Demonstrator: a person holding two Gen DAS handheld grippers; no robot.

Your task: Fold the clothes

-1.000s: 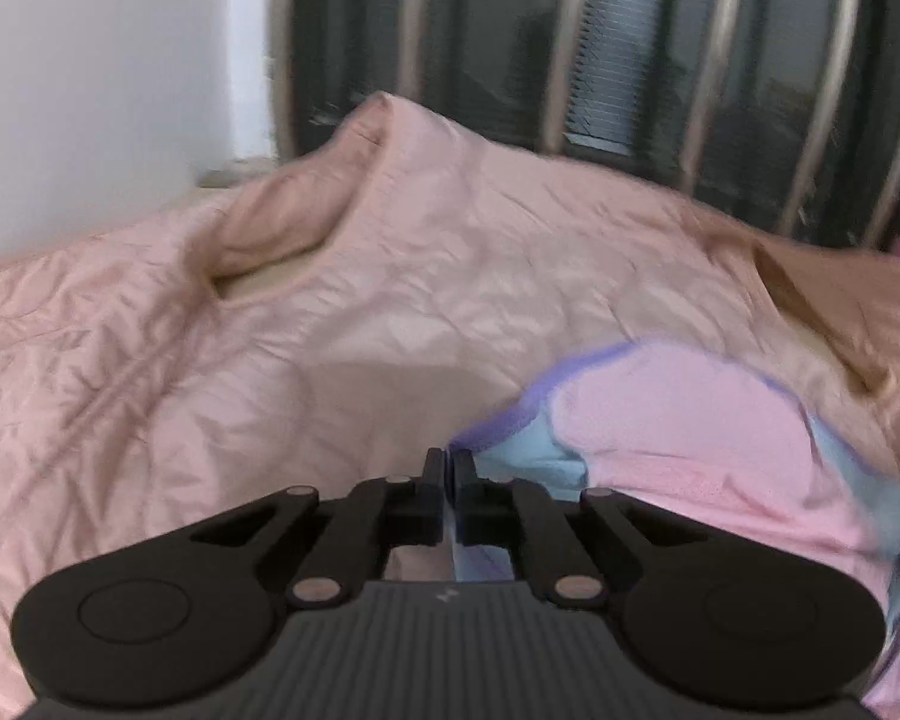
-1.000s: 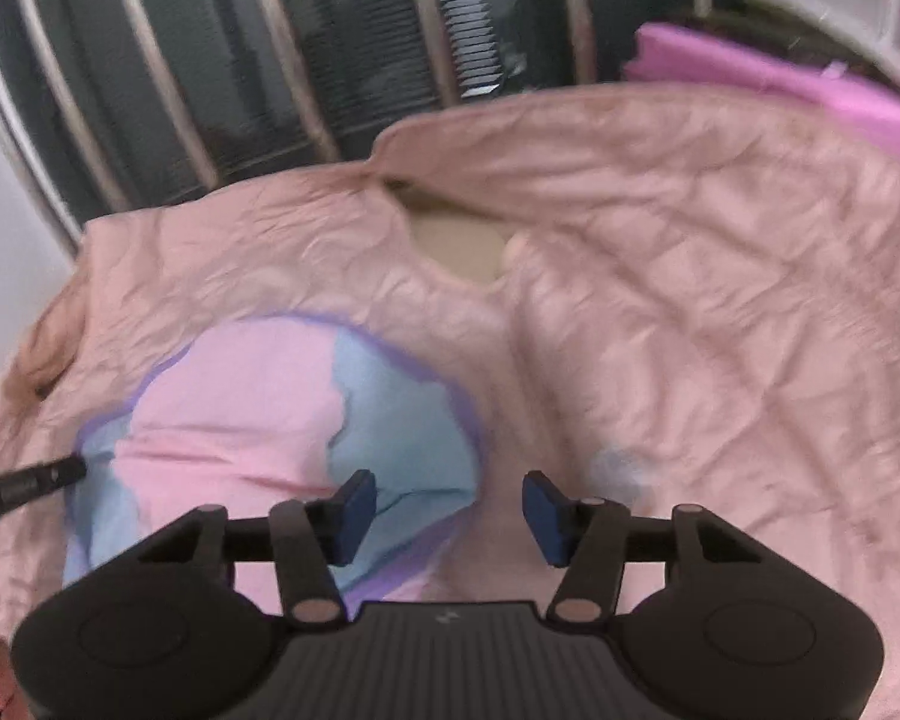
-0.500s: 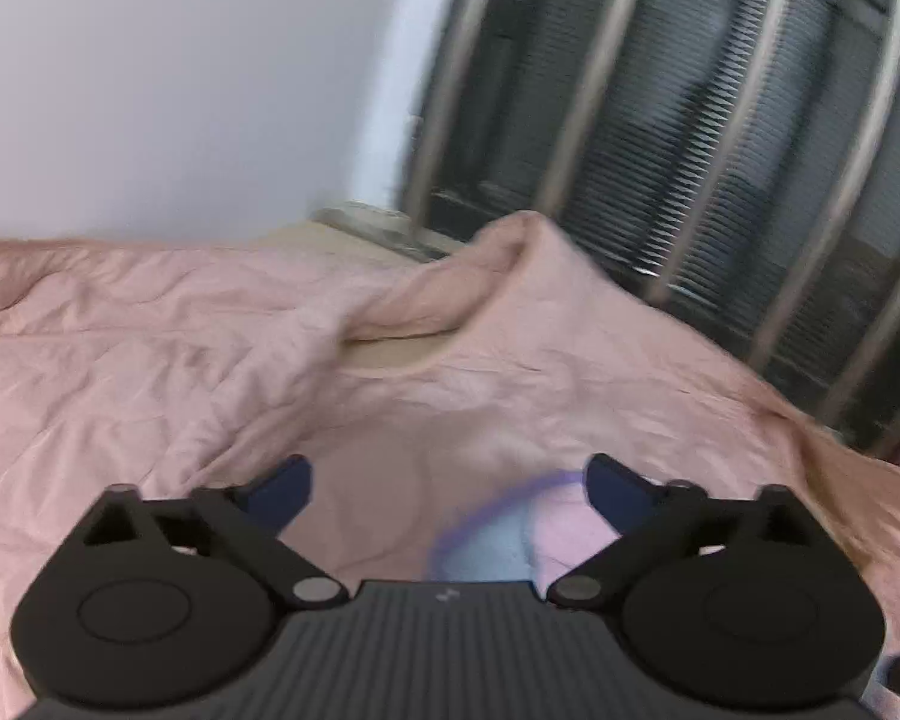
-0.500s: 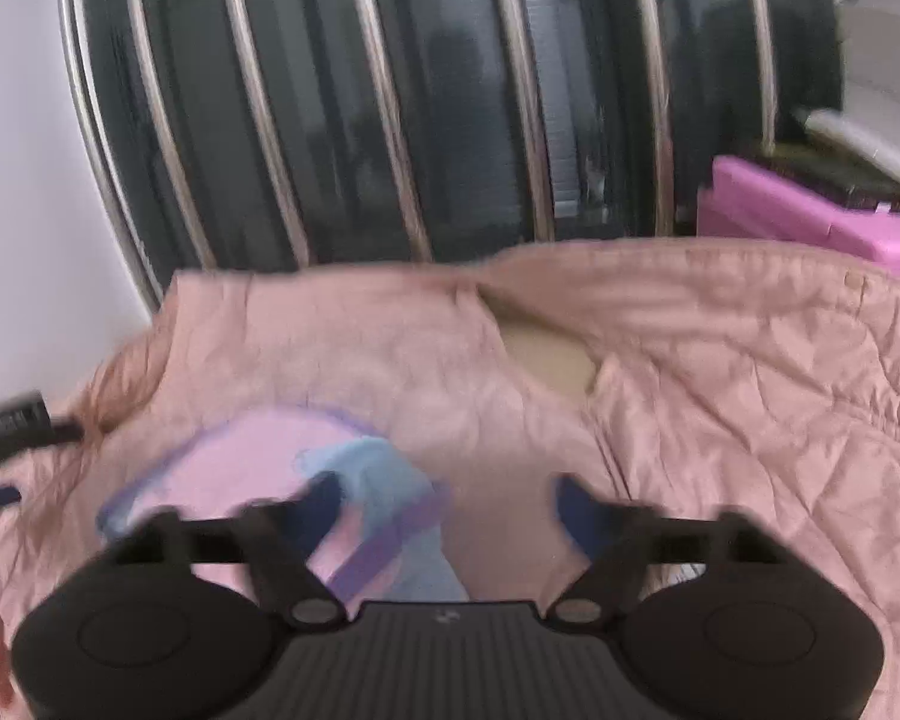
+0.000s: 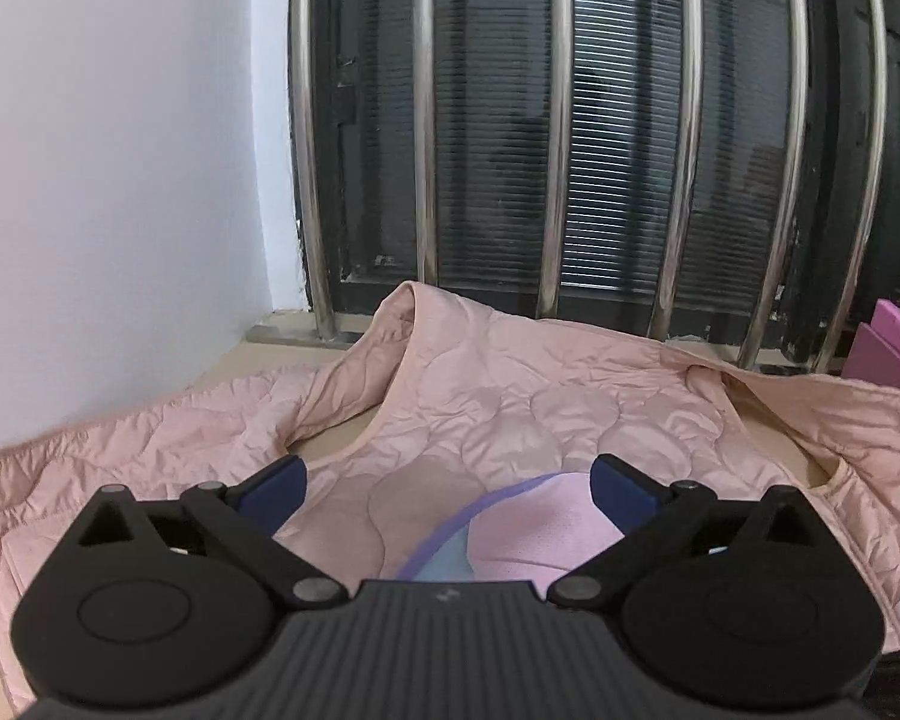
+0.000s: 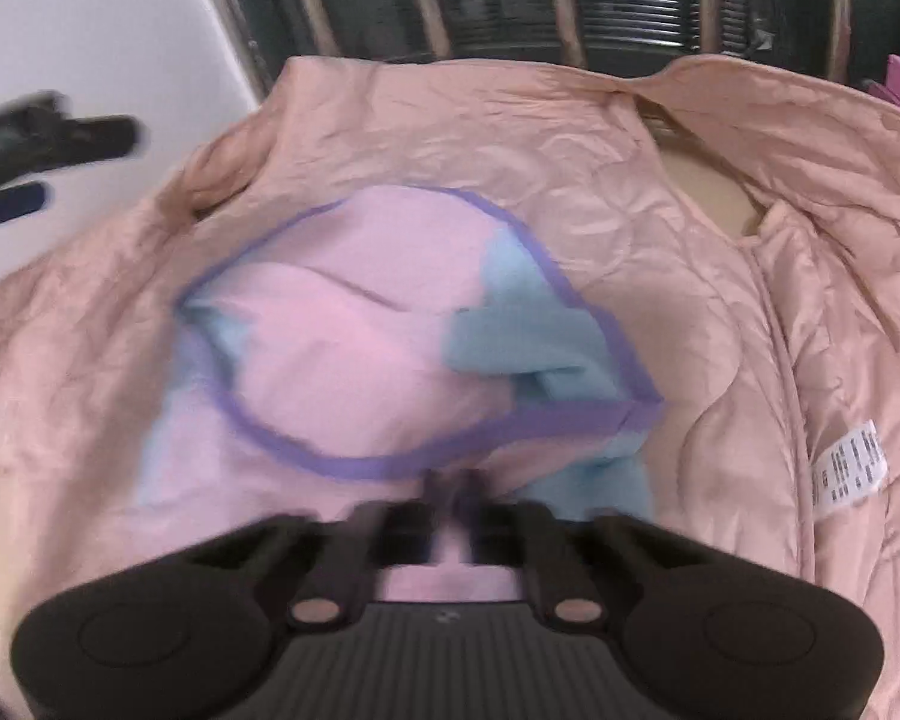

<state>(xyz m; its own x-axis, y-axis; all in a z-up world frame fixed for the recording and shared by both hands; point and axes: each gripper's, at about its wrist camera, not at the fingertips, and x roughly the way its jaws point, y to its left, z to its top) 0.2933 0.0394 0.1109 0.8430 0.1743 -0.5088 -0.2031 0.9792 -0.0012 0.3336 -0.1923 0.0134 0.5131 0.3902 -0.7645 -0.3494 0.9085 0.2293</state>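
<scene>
A small pink and light-blue garment [image 6: 354, 336] with purple trim lies crumpled on a spread-out pink quilted jacket [image 6: 690, 210]. My right gripper [image 6: 450, 480], blurred, is shut at the near purple hem, and the fabric looks pinched between its tips. In the left wrist view my left gripper [image 5: 447, 474] hangs above the jacket [image 5: 510, 408] with its jaws opening wide and nothing between them. Only the top of the small garment [image 5: 540, 534] shows there. The left gripper's fingers [image 6: 60, 132] also appear at the upper left of the right wrist view.
Steel window bars [image 5: 555, 120] stand behind the jacket, with a white wall [image 5: 120, 180] to the left. A magenta box [image 5: 888, 354] sits at the far right. The jacket's white care label [image 6: 849, 468] lies on its right side.
My left gripper let go of the small garment, opened wide and rose. My right gripper went from open to shut at the garment's purple hem.
</scene>
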